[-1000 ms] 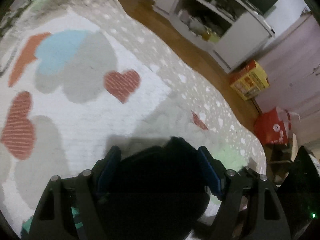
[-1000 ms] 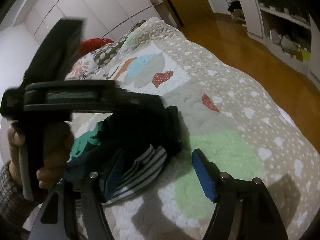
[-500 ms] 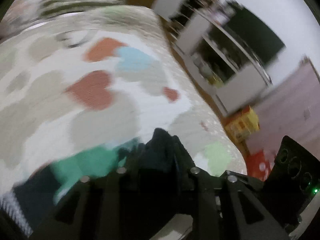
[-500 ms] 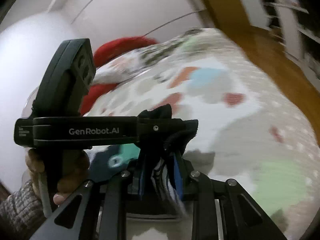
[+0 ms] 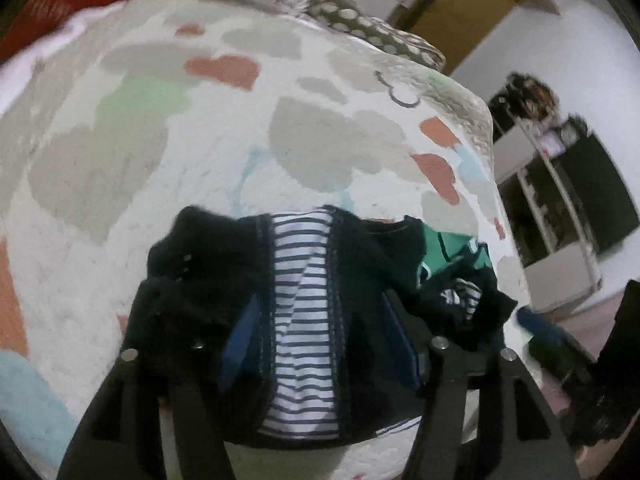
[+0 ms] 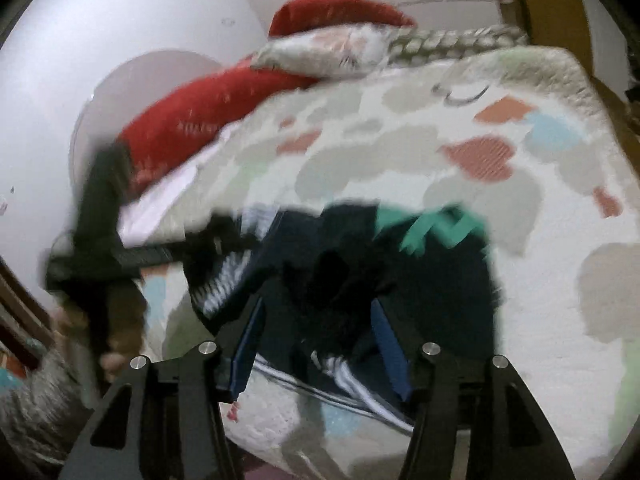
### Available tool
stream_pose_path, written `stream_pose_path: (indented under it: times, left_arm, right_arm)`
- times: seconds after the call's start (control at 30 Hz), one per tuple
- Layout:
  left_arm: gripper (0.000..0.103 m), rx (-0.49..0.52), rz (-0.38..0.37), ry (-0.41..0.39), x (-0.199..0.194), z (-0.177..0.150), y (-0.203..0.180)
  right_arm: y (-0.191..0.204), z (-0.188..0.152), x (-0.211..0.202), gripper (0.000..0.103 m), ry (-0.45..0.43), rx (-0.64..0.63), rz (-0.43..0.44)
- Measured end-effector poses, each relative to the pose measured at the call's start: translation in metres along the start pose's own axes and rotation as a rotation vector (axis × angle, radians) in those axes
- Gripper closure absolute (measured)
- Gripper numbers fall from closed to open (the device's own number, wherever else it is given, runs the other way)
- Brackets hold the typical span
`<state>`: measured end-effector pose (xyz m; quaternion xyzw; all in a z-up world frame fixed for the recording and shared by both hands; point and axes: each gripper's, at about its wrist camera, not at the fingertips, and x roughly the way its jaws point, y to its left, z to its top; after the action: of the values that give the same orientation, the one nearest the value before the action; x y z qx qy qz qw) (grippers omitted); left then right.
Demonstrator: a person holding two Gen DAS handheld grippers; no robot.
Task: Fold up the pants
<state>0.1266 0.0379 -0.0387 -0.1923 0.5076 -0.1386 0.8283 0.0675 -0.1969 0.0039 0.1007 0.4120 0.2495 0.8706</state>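
Observation:
The dark pants [image 5: 372,256], with striped lining and a green print, lie bunched on the heart-patterned bedspread [image 5: 160,160]. My left gripper [image 5: 320,320] is over them. Its jaws are opening, its blue pads stand apart, and striped cloth lies loose between them. In the right wrist view the pants [image 6: 440,280] spread across the middle. My right gripper [image 6: 320,320] is also opening, with a dark fold between its separated pads. The left gripper [image 6: 120,256] shows blurred at the left of that view, held by a hand [image 6: 120,320].
Red pillows [image 6: 200,120] and a patterned pillow [image 6: 340,48] lie at the head of the bed. A white shelf unit [image 5: 560,208] stands beyond the bed's right edge. The bed's near edge runs just below my right gripper.
Both grippers went from open around the pants to shut on them, then swept toward the pillows. Now both sets of jaws stand apart and the striped lining faces up.

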Motion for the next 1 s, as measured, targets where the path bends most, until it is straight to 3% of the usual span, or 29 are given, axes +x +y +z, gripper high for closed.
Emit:
stream_pose_path:
  times: [0.1, 0.23, 0.3, 0.37, 0.4, 0.5, 0.67, 0.83, 0.87, 0.93, 1.0]
  left_arm:
    - [0.045, -0.027, -0.02, -0.025, -0.009, -0.004, 0.002]
    - [0.044, -0.072, -0.063, -0.09, -0.04, -0.016, 0.009]
    - [0.044, -0.08, -0.043, -0.139, -0.058, -0.024, 0.014]
    - [0.044, -0.101, -0.029, -0.162, -0.068, -0.03, 0.024]
    - [0.039, -0.11, -0.002, -0.169, -0.07, -0.031, 0.028]
    - [0.038, -0.13, 0.078, -0.172, -0.065, -0.034, 0.044]
    - [0.038, -0.192, 0.076, -0.087, -0.036, -0.037, 0.064]
    - [0.039, -0.183, 0.069, -0.104, -0.037, -0.039, 0.062]
    - [0.04, -0.188, 0.057, -0.106, -0.037, -0.04, 0.062]
    - [0.064, -0.173, 0.063, -0.109, -0.038, -0.042, 0.062]
    - [0.075, -0.153, 0.069, -0.109, -0.038, -0.045, 0.061]
  right_arm:
    - [-0.011, 0.016, -0.015, 0.043, -0.049, 0.059, -0.061]
    - [-0.018, 0.031, 0.012, 0.047, 0.006, 0.122, -0.083]
    - [-0.016, 0.035, 0.036, 0.049, 0.05, 0.127, -0.049]
    - [-0.01, 0.032, 0.064, 0.048, 0.109, 0.149, 0.039]
    - [-0.007, 0.029, 0.077, 0.047, 0.134, 0.158, 0.071]
    - [-0.001, 0.017, 0.107, 0.045, 0.188, 0.176, 0.109]
    - [-0.001, 0.018, 0.093, 0.043, 0.173, 0.18, 0.121]
    - [0.001, 0.027, 0.059, 0.041, 0.105, 0.158, 0.086]
    - [0.004, 0.03, 0.056, 0.04, 0.1, 0.145, 0.081]
    - [0.012, 0.036, 0.053, 0.039, 0.109, 0.121, 0.085]
    - [0.026, 0.045, 0.06, 0.038, 0.143, 0.093, 0.1]
